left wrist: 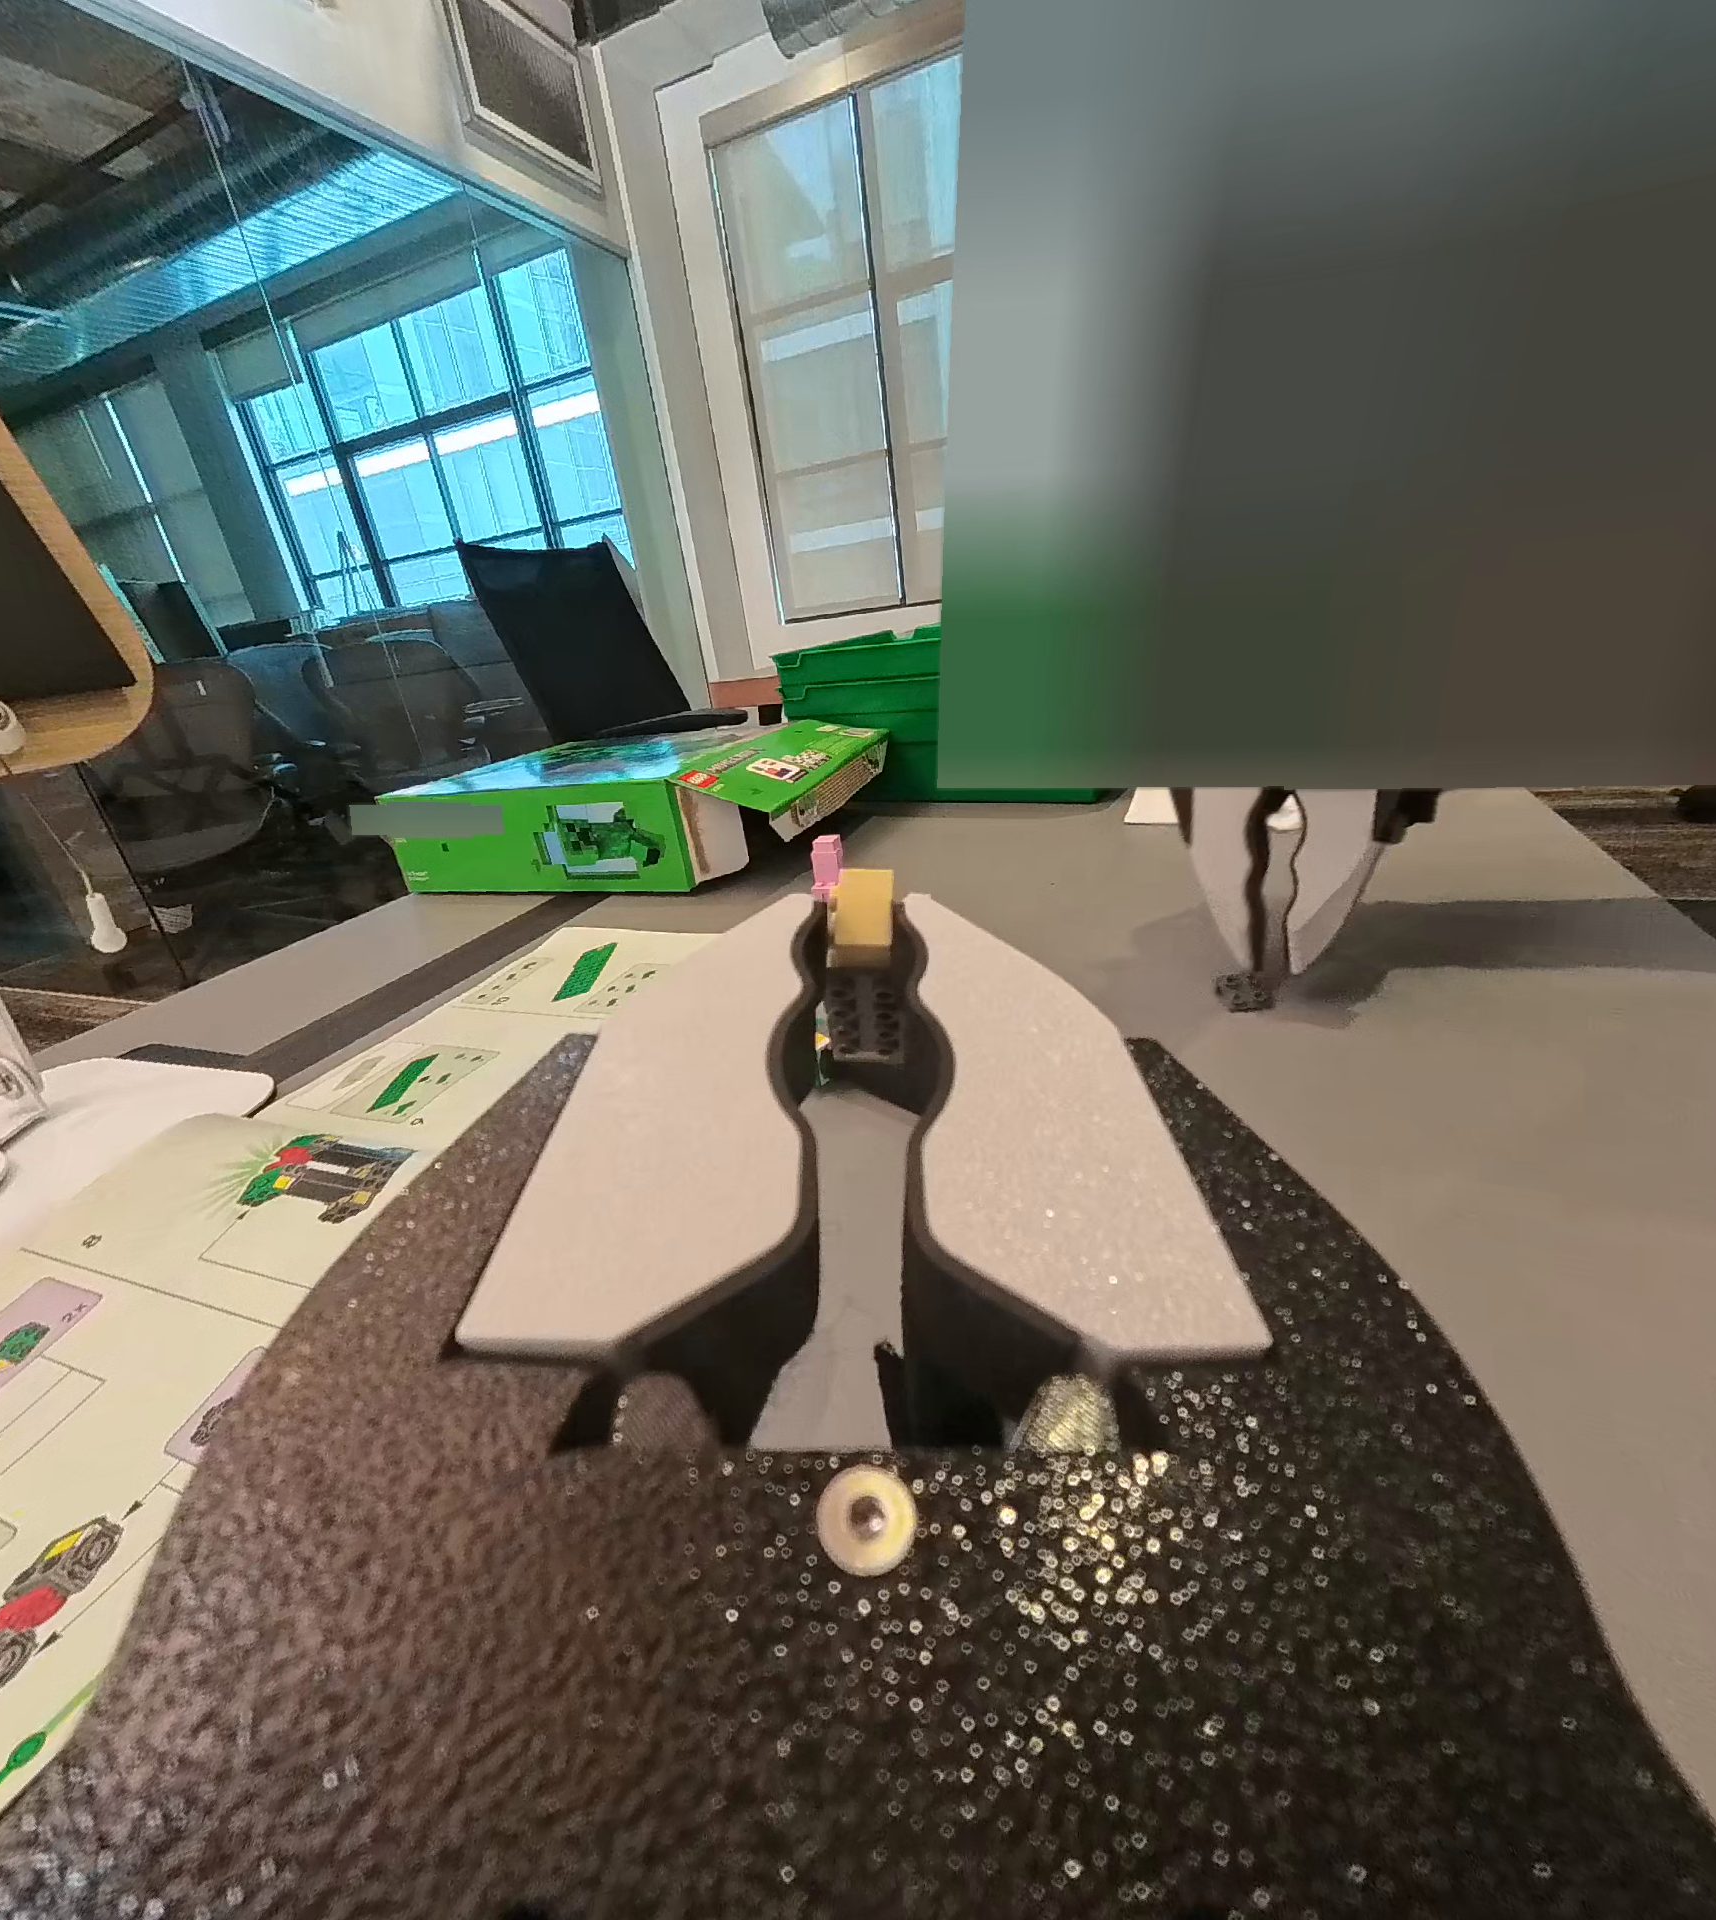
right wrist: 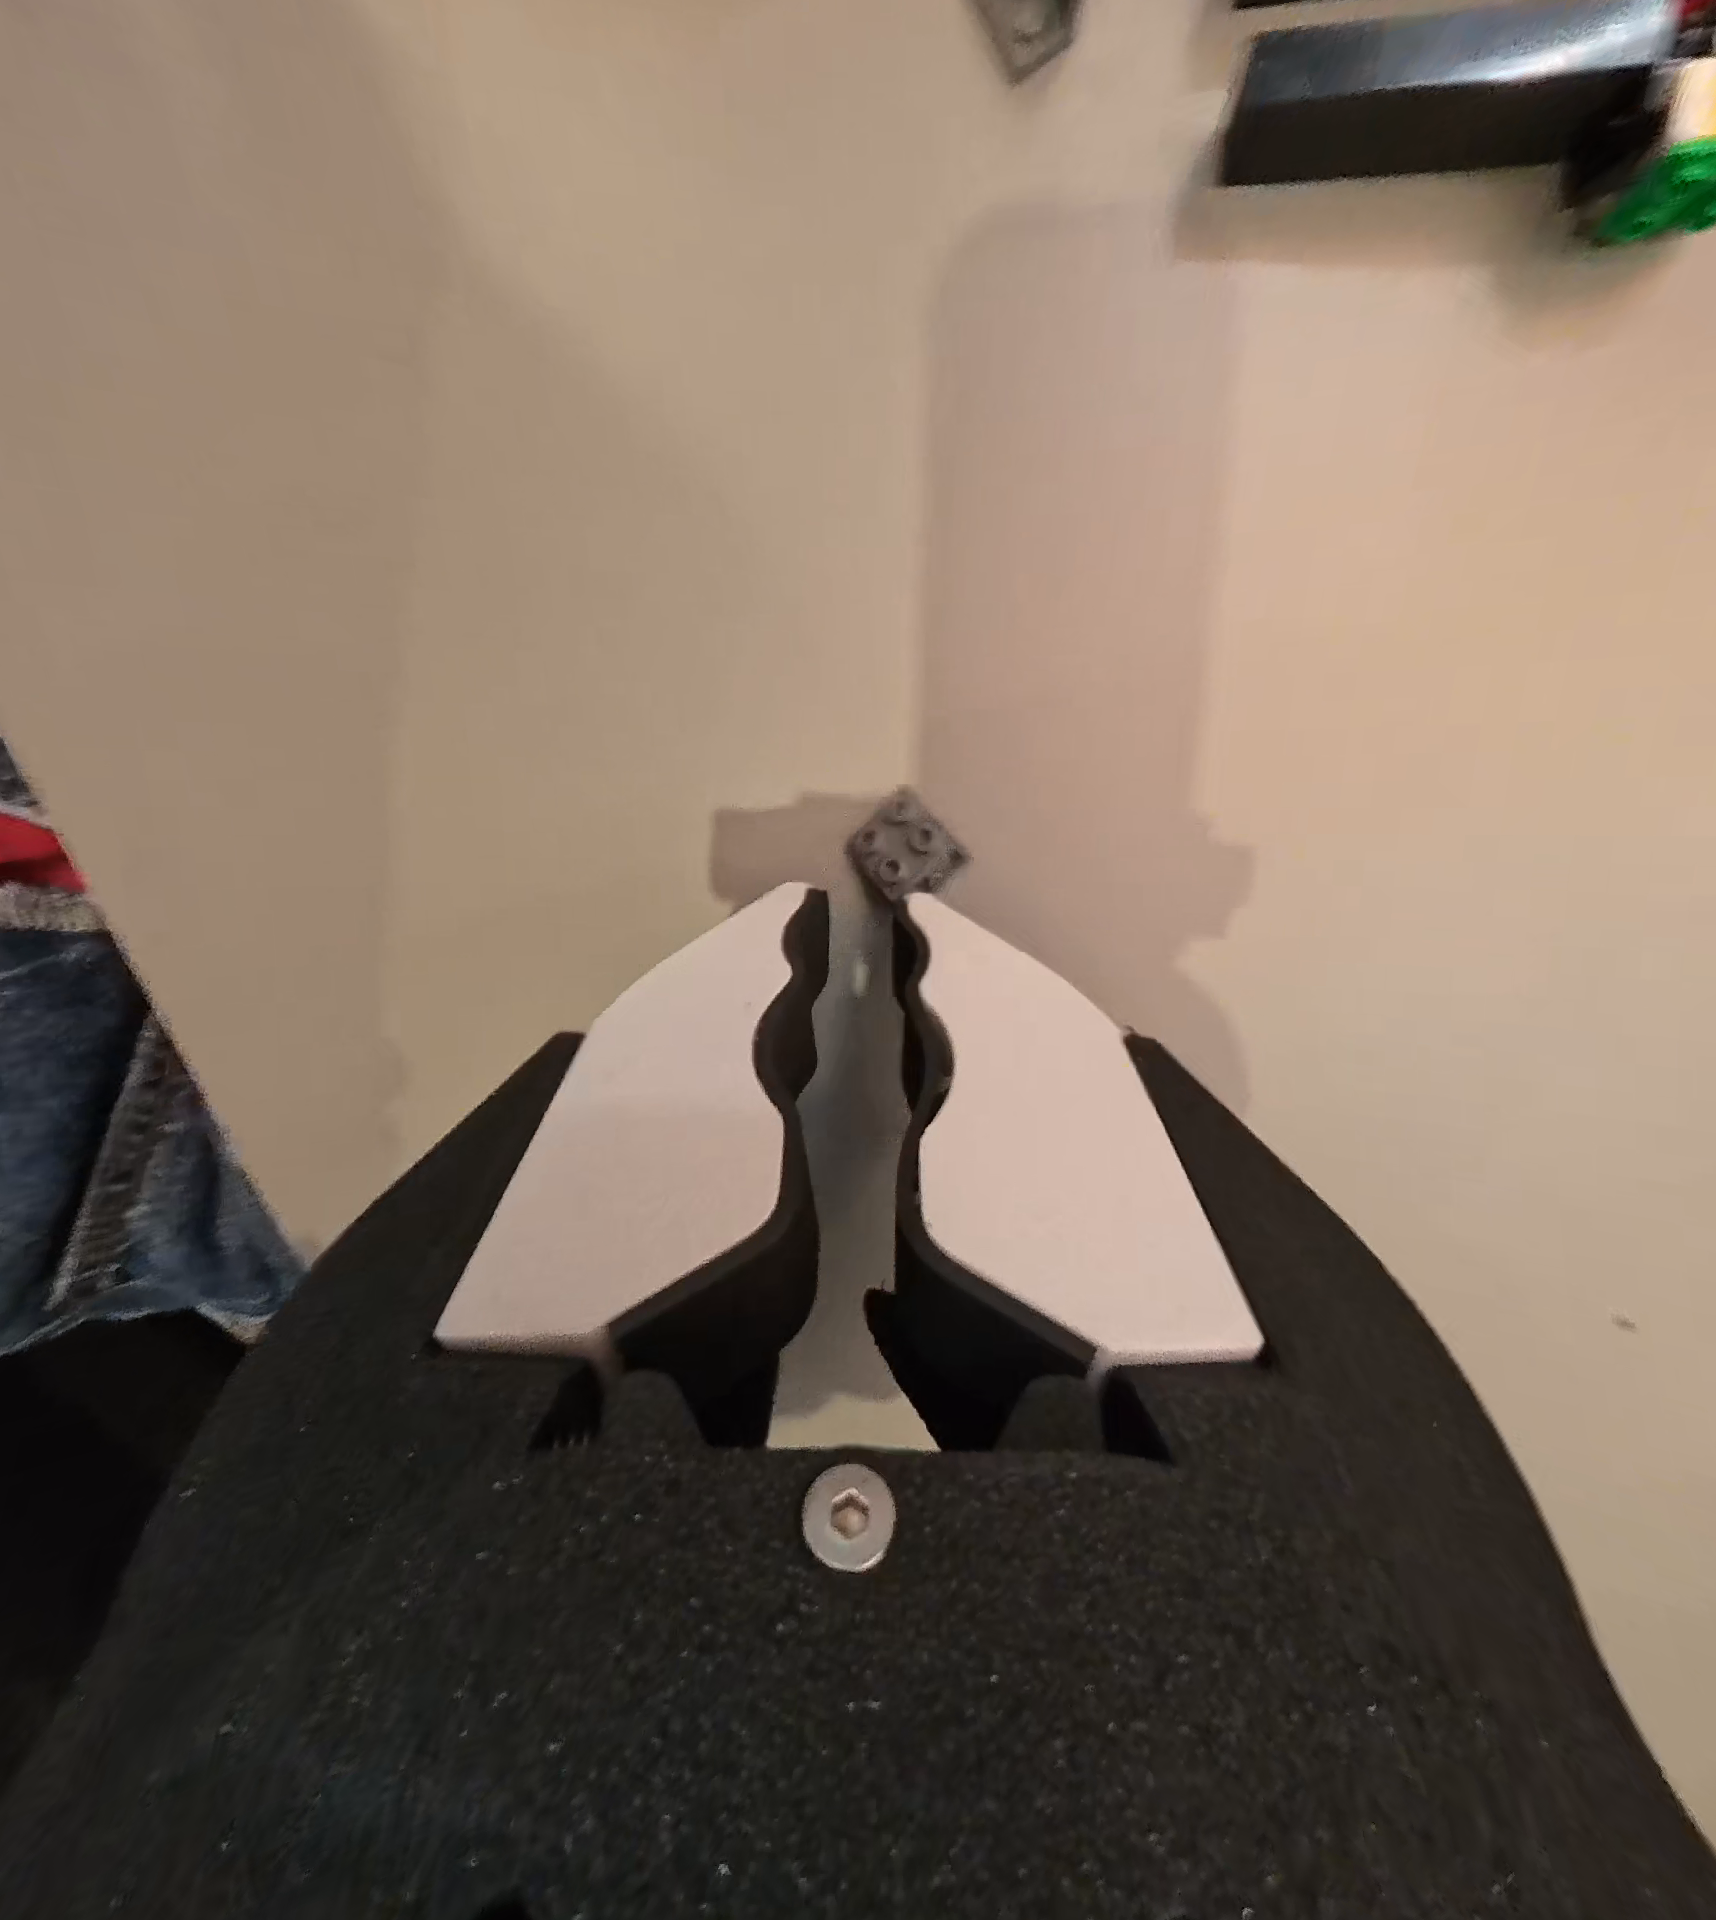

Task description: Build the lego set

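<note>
My left gripper is shut on a small lego assembly: a black studded brick with a tan piece on top and a pink piece behind it, held above the grey table. My right gripper points straight down at the table, jaws narrowly apart. A small dark grey 2x2 plate lies flat just past its right fingertip. In the left wrist view the right gripper stands tip-down over that plate.
An open instruction booklet lies at the left. A green lego box and stacked green bins sit at the back. A white lamp base stands far left. A blurred black and green build lies far right. A person's jeans show at the left. One gripper's finger ends stand about 25 cm off the other's.
</note>
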The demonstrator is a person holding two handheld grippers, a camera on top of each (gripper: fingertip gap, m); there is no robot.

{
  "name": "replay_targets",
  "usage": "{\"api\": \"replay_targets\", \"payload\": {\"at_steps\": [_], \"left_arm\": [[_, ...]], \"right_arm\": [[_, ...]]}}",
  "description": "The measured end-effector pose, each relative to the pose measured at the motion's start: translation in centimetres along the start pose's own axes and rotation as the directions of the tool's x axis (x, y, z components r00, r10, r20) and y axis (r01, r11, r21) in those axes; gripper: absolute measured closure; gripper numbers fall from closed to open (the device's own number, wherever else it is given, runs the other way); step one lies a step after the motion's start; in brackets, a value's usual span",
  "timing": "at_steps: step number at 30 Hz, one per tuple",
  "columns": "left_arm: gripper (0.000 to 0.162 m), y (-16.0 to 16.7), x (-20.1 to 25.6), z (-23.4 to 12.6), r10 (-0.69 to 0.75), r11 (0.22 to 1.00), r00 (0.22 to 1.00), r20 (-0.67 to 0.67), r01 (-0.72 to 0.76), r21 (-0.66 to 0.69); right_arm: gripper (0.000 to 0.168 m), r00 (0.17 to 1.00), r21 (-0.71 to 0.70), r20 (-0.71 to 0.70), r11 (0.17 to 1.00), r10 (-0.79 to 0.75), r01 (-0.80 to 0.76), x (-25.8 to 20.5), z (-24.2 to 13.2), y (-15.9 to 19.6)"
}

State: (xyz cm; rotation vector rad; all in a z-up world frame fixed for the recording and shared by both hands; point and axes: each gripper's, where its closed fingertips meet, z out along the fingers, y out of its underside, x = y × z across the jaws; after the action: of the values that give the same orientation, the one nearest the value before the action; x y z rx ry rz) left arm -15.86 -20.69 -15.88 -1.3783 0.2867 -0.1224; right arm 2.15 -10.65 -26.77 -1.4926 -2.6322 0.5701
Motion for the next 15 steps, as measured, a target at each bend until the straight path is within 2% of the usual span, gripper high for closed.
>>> {"api": "replay_targets", "payload": {"at_steps": [3, 8, 15], "left_arm": [[0.152, 0.0, 0.0, 0.0, 0.0, 1.0, 1.0, -0.001, 0.0, 0.0], [0.152, 0.0, 0.1, 0.0, -0.001, 1.0, 1.0, -0.004, 0.001, 0.0], [0.152, 0.0, 0.1, 0.0, -0.001, 1.0, 1.0, -0.008, 0.001, -0.001]], "right_arm": [[0.163, 0.998, 0.02, 0.065, 1.0, -0.016, 0.015, -1.5, 0.0, -0.2], [0.157, 1.0, 0.072, -0.014, 0.997, -0.016, 0.017, -0.2, -0.3, -0.5], [0.15, 0.979, 0.067, -0.114, 0.982, -0.167, 0.175, 0.7, 0.4, -0.8]]}}
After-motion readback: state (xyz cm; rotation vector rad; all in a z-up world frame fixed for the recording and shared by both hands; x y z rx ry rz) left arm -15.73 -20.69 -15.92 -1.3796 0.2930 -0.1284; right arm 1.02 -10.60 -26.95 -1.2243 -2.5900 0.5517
